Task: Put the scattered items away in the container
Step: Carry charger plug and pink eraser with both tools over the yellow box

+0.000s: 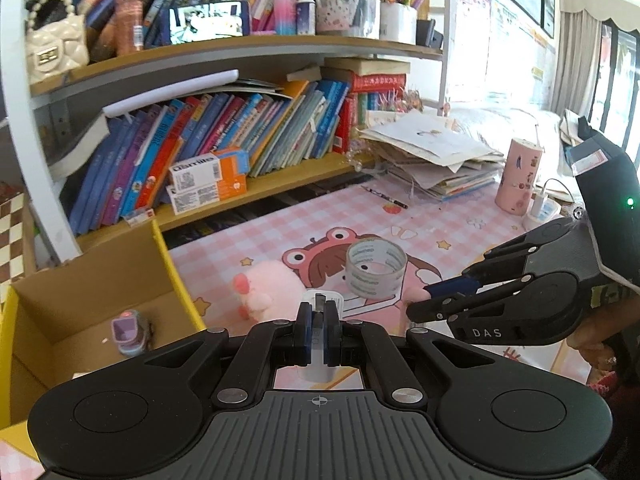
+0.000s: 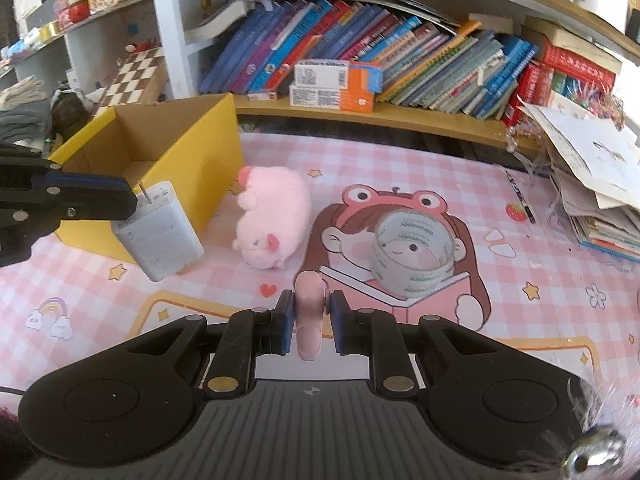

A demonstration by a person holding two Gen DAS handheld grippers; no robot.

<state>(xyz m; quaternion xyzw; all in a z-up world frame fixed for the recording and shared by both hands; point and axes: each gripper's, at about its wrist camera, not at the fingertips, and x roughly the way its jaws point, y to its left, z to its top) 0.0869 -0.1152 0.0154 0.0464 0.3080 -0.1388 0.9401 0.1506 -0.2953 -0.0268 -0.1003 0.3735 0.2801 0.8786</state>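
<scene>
My left gripper is shut on a white plug charger and holds it above the mat, just right of the yellow cardboard box. My right gripper is shut on a small pink oval object, held above the mat. A pink plush pig lies on the mat beside the box, and a clear tape roll stands to its right. A small purple toy lies inside the box.
A bookshelf full of books runs along the back. A pile of papers sits at the right, with a pen beside it. A pink cup stands at the far right. A checkerboard lies behind the box.
</scene>
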